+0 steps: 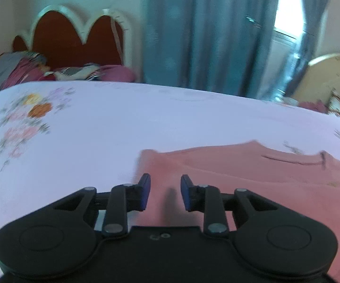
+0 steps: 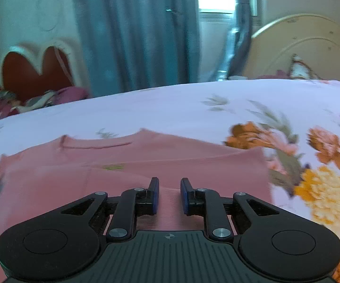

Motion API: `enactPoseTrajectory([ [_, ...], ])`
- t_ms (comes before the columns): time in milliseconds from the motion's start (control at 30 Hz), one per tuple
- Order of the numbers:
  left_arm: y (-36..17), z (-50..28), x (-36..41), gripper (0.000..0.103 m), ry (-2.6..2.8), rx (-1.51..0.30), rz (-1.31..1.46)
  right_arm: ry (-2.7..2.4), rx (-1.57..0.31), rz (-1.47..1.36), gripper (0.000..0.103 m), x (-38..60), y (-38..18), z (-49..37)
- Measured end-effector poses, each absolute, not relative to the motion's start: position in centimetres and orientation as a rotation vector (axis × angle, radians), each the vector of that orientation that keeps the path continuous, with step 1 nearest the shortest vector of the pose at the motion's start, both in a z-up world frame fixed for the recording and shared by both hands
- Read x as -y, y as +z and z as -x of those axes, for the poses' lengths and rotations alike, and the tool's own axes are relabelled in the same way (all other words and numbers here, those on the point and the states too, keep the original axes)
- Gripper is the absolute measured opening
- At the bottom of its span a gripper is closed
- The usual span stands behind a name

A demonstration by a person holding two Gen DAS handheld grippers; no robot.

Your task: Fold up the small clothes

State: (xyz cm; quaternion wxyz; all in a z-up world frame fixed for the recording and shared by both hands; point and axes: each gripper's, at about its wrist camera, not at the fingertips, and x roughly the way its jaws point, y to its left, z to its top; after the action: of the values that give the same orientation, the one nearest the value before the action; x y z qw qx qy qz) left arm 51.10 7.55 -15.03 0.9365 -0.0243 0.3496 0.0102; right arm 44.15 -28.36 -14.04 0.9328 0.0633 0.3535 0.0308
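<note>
A pink garment (image 1: 252,184) lies spread flat on a white bedsheet with flower print (image 1: 87,129). In the left wrist view it fills the lower right of the frame, and its left edge is just above the left gripper (image 1: 165,192). This gripper has its jaws apart with a moderate gap, nothing is between them, and pink cloth shows through the gap.

In the right wrist view the same garment (image 2: 122,172) takes the lower left and the centre of the frame, with its neckline toward the upper left. The right gripper (image 2: 169,194) is over its lower right part. Its jaws stand a little narrower, also with nothing between them.

At the top of both views hangs a teal curtain (image 2: 134,35). A red headboard with white border (image 1: 75,37) is in the upper left, a cream headboard (image 2: 299,47) in the upper right.
</note>
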Motion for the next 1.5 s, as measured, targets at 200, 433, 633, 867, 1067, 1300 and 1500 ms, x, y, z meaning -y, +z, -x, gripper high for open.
enactPoseTrajectory([
  [200, -16.4, -52.0, -5.5, 0.028, -0.015, -0.771, 0.027, 0.131, -0.746, -0.106, 0.056, 25.4, -14.9, -44.6],
  [433, -18.4, -53.7, -7.2, 0.032, 0.039, -0.800, 0.023, 0.109, -0.789, -0.075, 0.056, 25.1, -16.6, -45.6],
  [633, -18.4, -54.6, -8.0, 0.032, 0.057, -0.811, 0.050, 0.062, -0.809, -0.025, 0.056, 26.0, -17.7, -46.1],
  [867, -16.6, -51.7, -7.1, 0.029, 0.022, -0.767, 0.001, 0.123, -0.761, -0.063, 0.056, 25.7, -15.3, -43.7],
  [1067, -16.2, -46.8, -5.2, 0.031, -0.088, -0.778, -0.012, 0.178, -0.779, -0.045, 0.056, 23.7, -15.0, -41.4],
  [1300, -18.3, -43.1, -5.4, 0.035, -0.117, -0.819, -0.003, 0.146, -0.799, 0.034, 0.056, 24.6, -18.0, -39.3],
  [1500, -18.0, -43.4, -5.0, 0.036, -0.098, -0.840, -0.008, 0.122, -0.808, 0.001, 0.056, 24.6, -17.6, -39.0],
])
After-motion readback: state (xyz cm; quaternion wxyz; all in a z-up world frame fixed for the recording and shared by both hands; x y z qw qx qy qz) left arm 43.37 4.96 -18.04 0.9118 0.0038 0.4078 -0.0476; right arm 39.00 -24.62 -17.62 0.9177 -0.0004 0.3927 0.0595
